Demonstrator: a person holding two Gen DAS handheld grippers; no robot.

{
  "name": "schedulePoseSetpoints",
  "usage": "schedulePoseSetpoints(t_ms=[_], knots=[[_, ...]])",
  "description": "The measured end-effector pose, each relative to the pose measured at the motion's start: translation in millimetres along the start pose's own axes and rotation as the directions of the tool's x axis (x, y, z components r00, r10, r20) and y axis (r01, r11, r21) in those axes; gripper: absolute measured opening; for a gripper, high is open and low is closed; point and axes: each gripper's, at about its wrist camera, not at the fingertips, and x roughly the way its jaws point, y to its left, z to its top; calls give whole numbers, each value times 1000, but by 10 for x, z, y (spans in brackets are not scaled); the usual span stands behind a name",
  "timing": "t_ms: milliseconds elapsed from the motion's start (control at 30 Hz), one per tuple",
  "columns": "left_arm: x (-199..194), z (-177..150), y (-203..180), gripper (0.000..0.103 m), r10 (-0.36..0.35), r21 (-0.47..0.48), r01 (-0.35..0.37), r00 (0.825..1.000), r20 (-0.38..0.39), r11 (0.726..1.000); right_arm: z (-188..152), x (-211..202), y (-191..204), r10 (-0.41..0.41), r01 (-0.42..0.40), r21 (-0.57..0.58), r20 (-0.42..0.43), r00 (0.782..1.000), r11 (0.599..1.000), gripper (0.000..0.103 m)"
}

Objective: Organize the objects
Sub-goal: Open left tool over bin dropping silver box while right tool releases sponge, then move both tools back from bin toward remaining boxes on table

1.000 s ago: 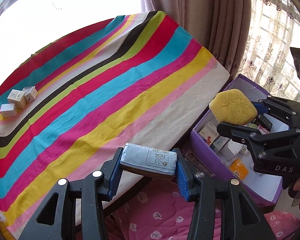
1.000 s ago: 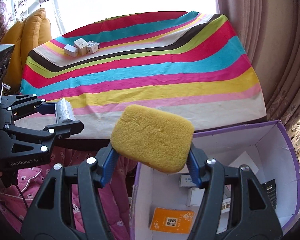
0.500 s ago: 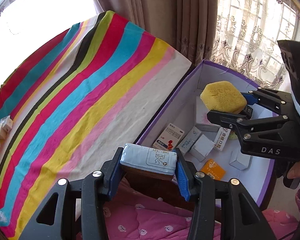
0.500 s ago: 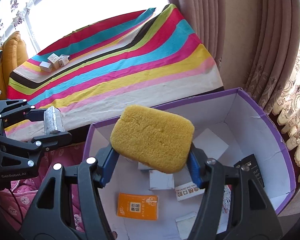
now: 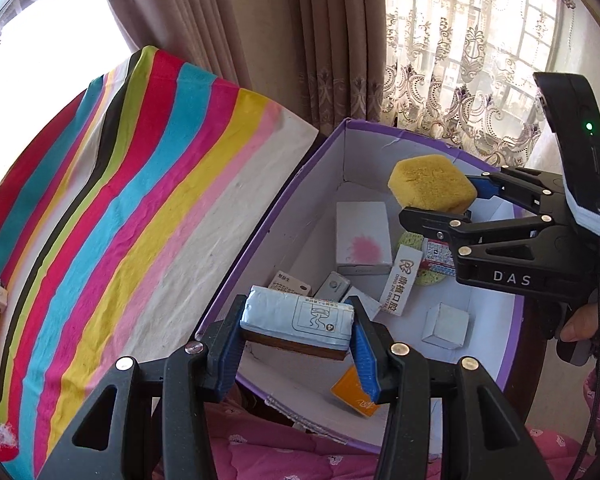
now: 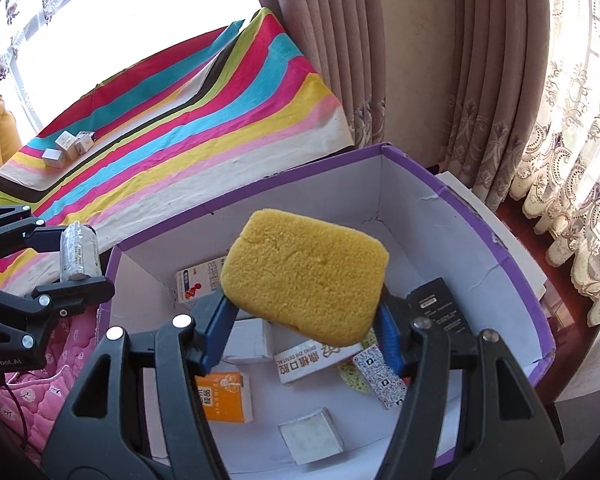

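Left of the purple box (image 5: 268,216), 3 small white cartons (image 6: 66,146) sit on the striped counter (image 5: 120,208). Over its near rim, the left gripper (image 5: 298,326) pinches a grey-blue packet (image 5: 296,316). Above its interior, the right gripper (image 6: 304,332) fingers clamp a yellow sponge (image 6: 304,276).

The sponge (image 6: 305,277) is yellow foam, matt and coarsely porous. The packet (image 5: 298,317) has a pale blue, crinkled wrapper with a faint sheen. The box (image 6: 452,216) is cardboard, purple outside and matt white inside, its edges torn. The striped tablecloth (image 5: 112,216) is woven cloth, slightly creased. Both grippers are matt black plastic with smooth blue pads (image 5: 363,350) and shiny metal rivets (image 5: 399,347).
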Motion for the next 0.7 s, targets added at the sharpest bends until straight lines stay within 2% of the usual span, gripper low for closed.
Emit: schedulePoseSetpoints(t_ms=[100,167,300,333,367,400,433,467,500,600,700], knots=[[-17,49,-63,49,-37,11,37,999,20,999,21,-33,-107,-38,38,2,7,999,999,65],[-29,82,-76,49,-102,-11,103,994,36,995,38,-57,-183,-67,67,-3,12,998,998,65],[-77,71,-47,50,-230,-66,236,969,96,969,45,-106,-308,-131,131,-2,14,991,991,67],[-101,58,-35,52,-244,-69,253,963,116,965,45,-112,-331,-134,134,6,14,991,991,69],[-109,57,-17,57,-247,-76,258,960,130,963,45,-114,-349,-136,136,17,11,991,991,73],[-124,50,17,62,-244,-86,257,960,140,963,46,-111,-364,-140,140,30,5,990,990,76],[-145,37,67,71,-235,-100,251,960,150,963,54,-98,-377,-144,144,43,0,990,989,83],[-151,36,118,79,-224,-118,244,961,162,963,58,-94,-384,-144,144,57,-1,990,988,84],[-169,18,196,82,-211,-140,237,961,176,961,66,-94,-387,-137,137,68,1,991,988,84],[-177,-52,491,84,-157,-206,196,969,189,959,102,-82,-333,-120,119,70,6,993,990,84],[-134,-215,885,84,-53,-279,100,984,173,955,138,-13,-180,-115,115,24,-5,993,993,84]])
